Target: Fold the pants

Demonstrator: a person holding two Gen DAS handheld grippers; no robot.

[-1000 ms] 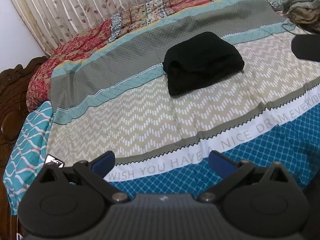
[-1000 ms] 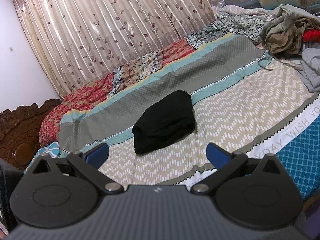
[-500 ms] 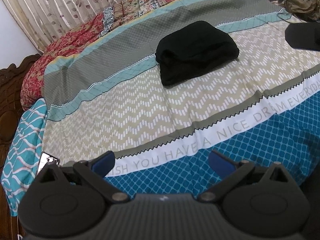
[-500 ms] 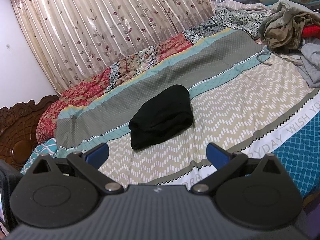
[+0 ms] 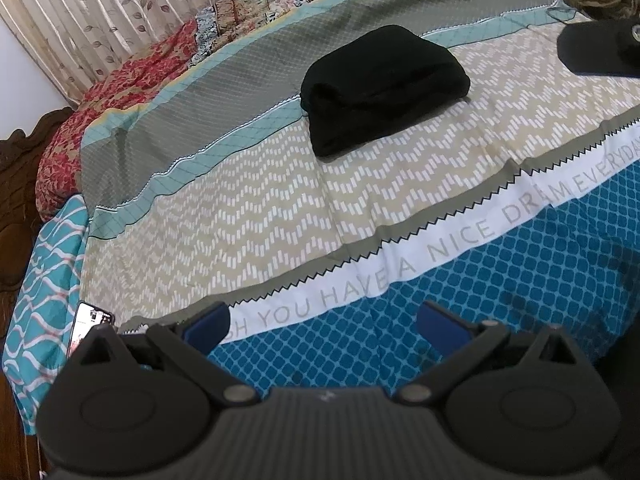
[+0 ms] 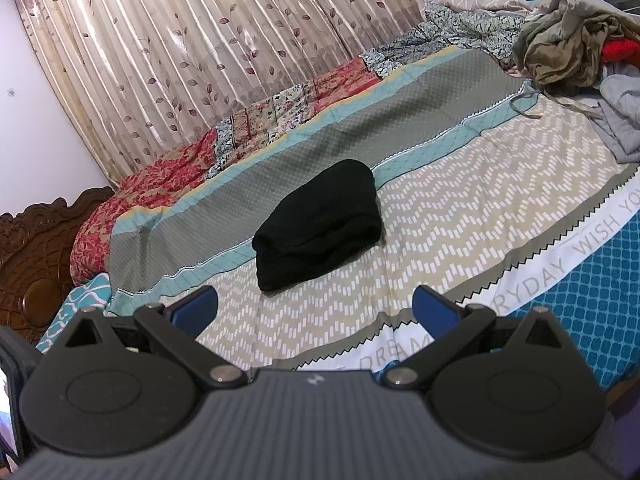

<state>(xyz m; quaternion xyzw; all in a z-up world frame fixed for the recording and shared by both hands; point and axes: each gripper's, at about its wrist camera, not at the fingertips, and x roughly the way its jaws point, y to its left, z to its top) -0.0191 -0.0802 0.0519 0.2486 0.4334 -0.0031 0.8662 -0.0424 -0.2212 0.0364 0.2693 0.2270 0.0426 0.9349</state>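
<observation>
Left tool [image 5: 324, 326]: jaws spread wide, nothing between blue pads, hovering over blue edge of bedsheet [image 5: 500, 276]. Right tool [image 6: 316, 306]: jaws likewise released, empty, above beige zigzag band. Black pants [image 5: 382, 86], folded into compact bundle, lie on bed well ahead of both tools, touching neither; straddle teal stripe and zigzag band. Phone [image 5: 90, 326] at left bed edge. Pile of clothes [image 6: 568, 52] far right. Curtain [image 6: 192, 60] behind bed.

Folded black pants [image 5: 382, 88] on bedspread [image 5: 280, 208]; left hand-held gripper [image 5: 324, 320] spread wide, empty.
</observation>
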